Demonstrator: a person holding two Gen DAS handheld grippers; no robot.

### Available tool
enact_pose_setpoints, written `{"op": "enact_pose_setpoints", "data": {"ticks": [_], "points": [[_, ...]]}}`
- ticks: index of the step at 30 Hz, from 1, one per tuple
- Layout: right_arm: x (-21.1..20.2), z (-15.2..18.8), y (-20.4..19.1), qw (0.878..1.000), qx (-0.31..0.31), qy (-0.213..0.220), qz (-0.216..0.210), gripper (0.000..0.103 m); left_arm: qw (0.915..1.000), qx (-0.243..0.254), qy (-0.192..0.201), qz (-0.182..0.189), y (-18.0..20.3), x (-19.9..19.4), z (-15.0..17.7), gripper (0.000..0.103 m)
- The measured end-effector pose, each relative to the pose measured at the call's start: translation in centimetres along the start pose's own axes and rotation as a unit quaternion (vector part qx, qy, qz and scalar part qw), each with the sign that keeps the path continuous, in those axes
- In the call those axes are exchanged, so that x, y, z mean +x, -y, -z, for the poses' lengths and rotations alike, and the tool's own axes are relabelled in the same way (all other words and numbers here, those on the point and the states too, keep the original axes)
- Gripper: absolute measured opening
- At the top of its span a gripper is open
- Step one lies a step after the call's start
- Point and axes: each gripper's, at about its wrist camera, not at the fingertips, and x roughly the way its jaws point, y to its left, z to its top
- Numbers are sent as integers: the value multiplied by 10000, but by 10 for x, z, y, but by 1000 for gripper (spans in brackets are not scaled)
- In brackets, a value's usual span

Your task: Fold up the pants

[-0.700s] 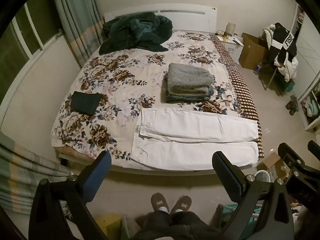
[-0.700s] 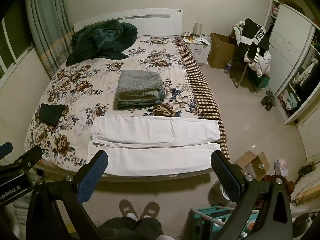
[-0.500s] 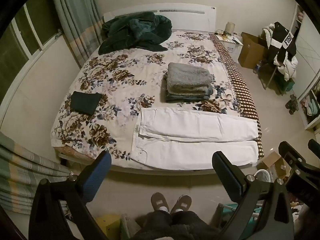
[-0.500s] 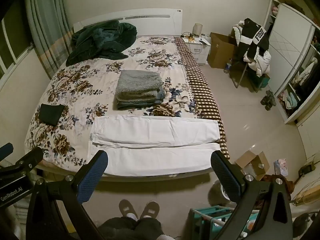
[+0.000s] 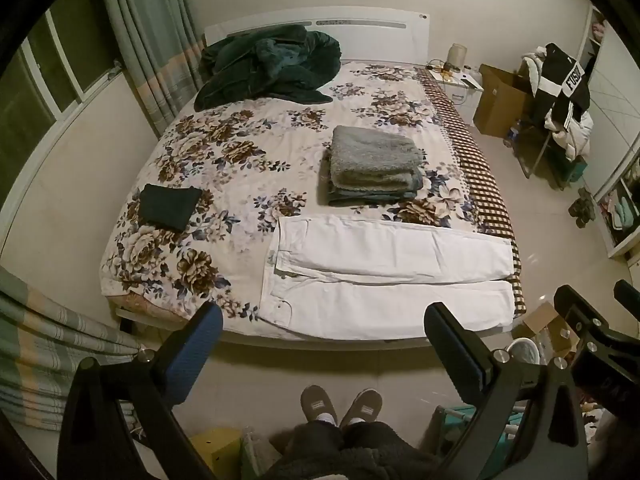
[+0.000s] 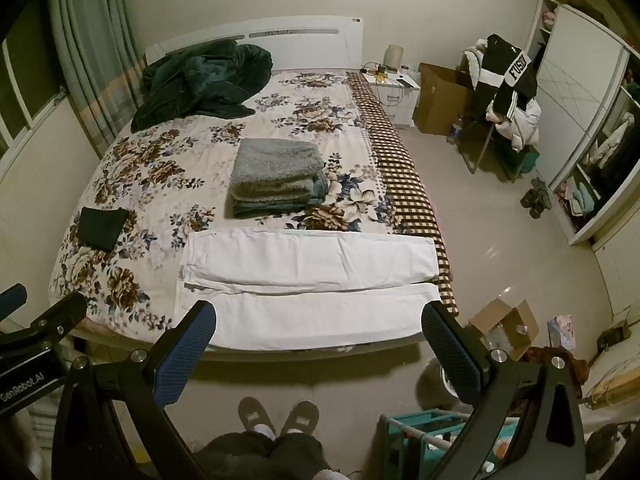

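One white pants (image 5: pixel 384 276), two grippers apart

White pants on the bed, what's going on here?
A person stands at the foot of the bed with a gripper in each hand. The white pants lie flat along the near edge, waistband at the left, both legs stretched to the right. The left gripper and right gripper are both open, above the floor, touching nothing. No fold has been made yet.
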Motion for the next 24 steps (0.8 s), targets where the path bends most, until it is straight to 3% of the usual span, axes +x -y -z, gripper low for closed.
{"op": "enact_pose_setpoints", "data": {"ticks": [24], "points": [[-4, 0, 2, 10000, 15, 16, -29, 103, 10000, 12, 32, -6, 0, 0, 0, 103]]}}
